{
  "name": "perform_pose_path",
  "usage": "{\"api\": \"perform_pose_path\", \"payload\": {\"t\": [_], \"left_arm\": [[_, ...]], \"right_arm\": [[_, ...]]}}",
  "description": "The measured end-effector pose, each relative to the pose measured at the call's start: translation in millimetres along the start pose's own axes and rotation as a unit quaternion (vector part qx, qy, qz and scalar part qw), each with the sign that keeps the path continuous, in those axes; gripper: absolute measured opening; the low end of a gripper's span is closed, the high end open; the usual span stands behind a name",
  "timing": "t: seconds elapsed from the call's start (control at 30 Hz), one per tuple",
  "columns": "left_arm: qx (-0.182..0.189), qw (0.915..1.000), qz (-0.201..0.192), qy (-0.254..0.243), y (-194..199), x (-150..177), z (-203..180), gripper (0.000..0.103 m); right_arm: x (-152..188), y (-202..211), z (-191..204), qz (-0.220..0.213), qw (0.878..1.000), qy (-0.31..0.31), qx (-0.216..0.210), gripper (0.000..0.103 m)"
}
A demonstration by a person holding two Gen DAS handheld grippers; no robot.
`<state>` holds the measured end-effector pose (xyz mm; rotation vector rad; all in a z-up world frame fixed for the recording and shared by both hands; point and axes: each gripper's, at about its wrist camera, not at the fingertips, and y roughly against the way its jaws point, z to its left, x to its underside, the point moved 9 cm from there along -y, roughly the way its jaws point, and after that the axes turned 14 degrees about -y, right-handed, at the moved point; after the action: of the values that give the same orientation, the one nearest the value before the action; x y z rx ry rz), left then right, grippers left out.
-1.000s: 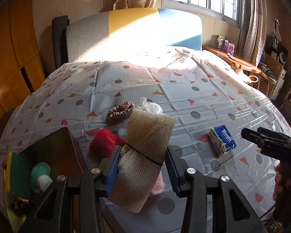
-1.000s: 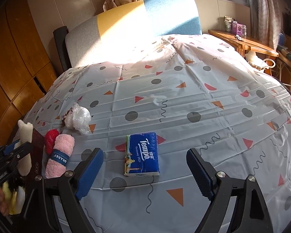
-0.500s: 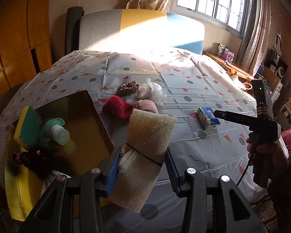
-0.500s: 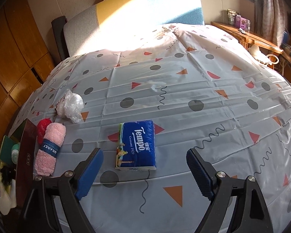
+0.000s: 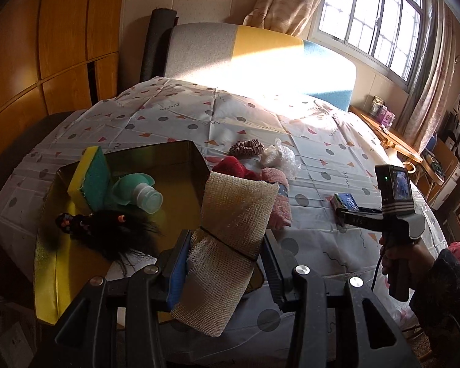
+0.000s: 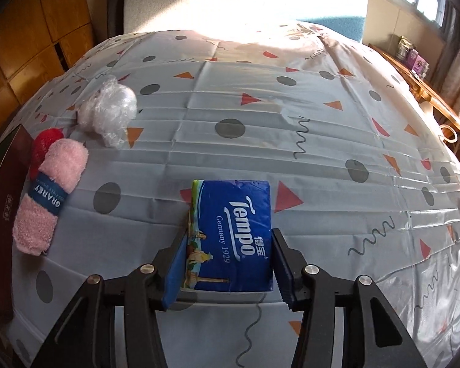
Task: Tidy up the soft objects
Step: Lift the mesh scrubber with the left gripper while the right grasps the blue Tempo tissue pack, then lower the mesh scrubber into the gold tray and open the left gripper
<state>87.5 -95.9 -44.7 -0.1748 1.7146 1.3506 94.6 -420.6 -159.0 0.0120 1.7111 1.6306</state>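
My left gripper (image 5: 227, 239) is shut on a beige mesh cloth roll (image 5: 233, 214) bound with a black band. It hangs over the right edge of a golden tin tray (image 5: 61, 276). The tray holds a green-and-yellow sponge (image 5: 90, 181), a teal bottle (image 5: 138, 190) and a black hairy item (image 5: 113, 233). My right gripper (image 6: 229, 245) is low on the bedsheet, its jaws closing on a blue Tempo tissue pack (image 6: 230, 214), with both pads against the pack's sides. On the sheet lie a pink towel roll (image 6: 50, 196), a red fluffy item (image 6: 44, 142), a clear plastic bag (image 6: 109, 110) and a brown scrunchie (image 5: 247, 147).
The patterned sheet (image 6: 322, 153) covers a bed with a grey, yellow and blue headboard (image 5: 260, 61). Wooden wardrobe doors (image 5: 61, 46) stand at the left. A wooden side table (image 5: 386, 135) with small items runs along the right, below the window. A hand (image 5: 398, 251) holds the right gripper.
The left gripper carried the mesh roll leftward until it hung over the tray. The right gripper came down onto the tissue pack and its jaws narrowed from wide apart to the pack's sides.
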Motion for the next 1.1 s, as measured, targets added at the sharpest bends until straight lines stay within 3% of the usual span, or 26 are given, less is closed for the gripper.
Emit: {"api": "perform_pose_path", "payload": {"t": [0.2,0.6,1.1], "left_arm": [[-0.037,0.9986,0.001,0.037,11,6,33,0.045],[-0.119,0.9907,0.011,0.065,27,31,81,0.045],[-0.141,0.9829,0.035,0.113,27,60,120,0.045]], "right_arm": [[16,-1,8,-0.010,0.999,0.013,-0.029,0.053],[20,4,11,-0.055,0.998,0.029,-0.013,0.053],[21,5,9,-0.060,0.998,0.020,-0.018,0.053]]}}
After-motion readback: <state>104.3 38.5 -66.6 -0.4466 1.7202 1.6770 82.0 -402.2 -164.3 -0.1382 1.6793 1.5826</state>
